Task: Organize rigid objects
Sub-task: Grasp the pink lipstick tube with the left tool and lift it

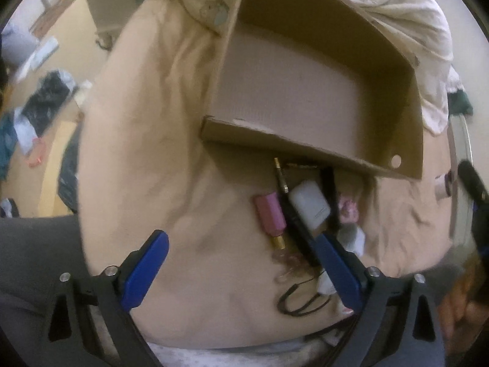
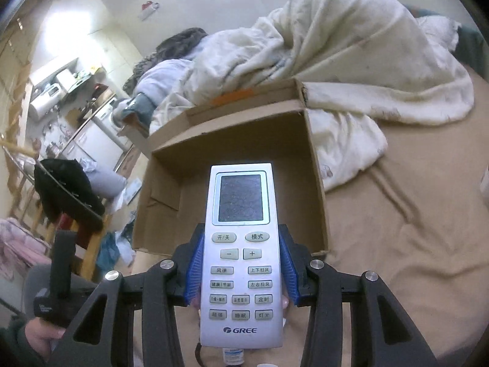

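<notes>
Landmark: cardboard box (image 2: 232,159), open-topped, lay on the bed (image 2: 397,229).
Box contents: none seen in either view.
Right tongs (image 2: 240,270): partly closed, pads pressed on both long edges of the remote (image 2: 241,244); remote was held clear of the bed, just before the box's near wall.
Left tongs (image 1: 241,263): stood wide, nothing between them, pointed down just before the box.
Clutter: pink cylinder (image 1: 270,214), white case (image 1: 310,206), black stick (image 1: 293,214), cord loop (image 1: 302,301) lay together against the box's near wall, outside it.
Progress: early, by judgement; remote in transit, nothing boxed.
Remaining: remote and the clutter.
</notes>
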